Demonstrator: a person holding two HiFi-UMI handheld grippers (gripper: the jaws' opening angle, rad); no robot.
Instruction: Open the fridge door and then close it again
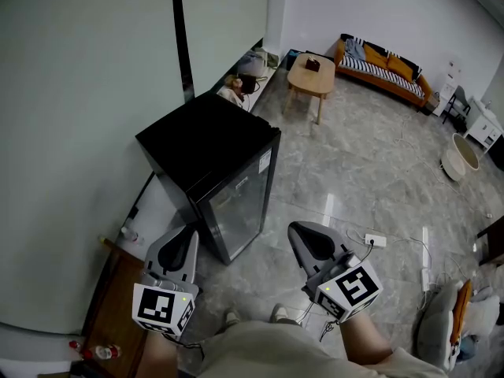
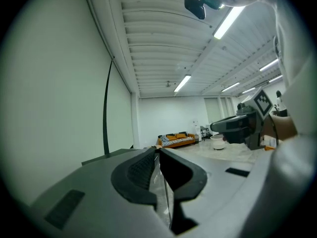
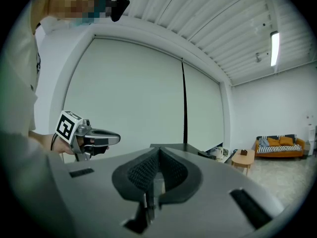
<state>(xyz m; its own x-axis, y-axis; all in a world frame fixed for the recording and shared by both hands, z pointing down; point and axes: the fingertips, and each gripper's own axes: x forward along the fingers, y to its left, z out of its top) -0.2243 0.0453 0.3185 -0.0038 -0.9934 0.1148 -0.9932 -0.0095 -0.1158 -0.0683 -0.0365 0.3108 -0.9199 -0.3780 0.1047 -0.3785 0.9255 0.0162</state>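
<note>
The small black fridge with the glass-fronted door point(image 1: 211, 157) stands on the grey marble-look floor point(image 1: 354, 172), right at the floor's left edge, its back against the pale wall. The door point(image 1: 239, 207) sits flush with the cabinet, fully closed, and faces out across the floor toward the person. A thin black vertical strip point(image 1: 182, 34) runs up the wall just behind the fridge.

The left tongs point(image 1: 191, 235) hover just beside the lower front corner of the fridge, near it but not touching, pointing roughly level at it. In the left gripper view the left tongs point(image 2: 157, 155) are pinched narrow, the ribbed pads meeting, nothing between them. The right tongs point(image 1: 297, 230) hang over open floor to the right of the door, clearly apart from it. The right gripper view shows the right tongs point(image 3: 158, 156) also pressed together and empty. Each tool appears in the other's camera: the right tongs point(image 2: 237, 128) off to one side, the left tongs point(image 3: 93, 139) with their marker cube against the wall.

Further out, a white power strip point(image 1: 376, 240) lies on the floor just beyond the right tongs. A light wooden oval coffee table point(image 1: 311, 75) stands toward the far edge of the floor, an orange sofa with striped cushions point(image 1: 384, 68) behind it along the far wall. A white round tub point(image 1: 460, 154) sits near the floor's right edge. The person's shoes point(image 1: 279, 313) show at the bottom, between the two tools.
</note>
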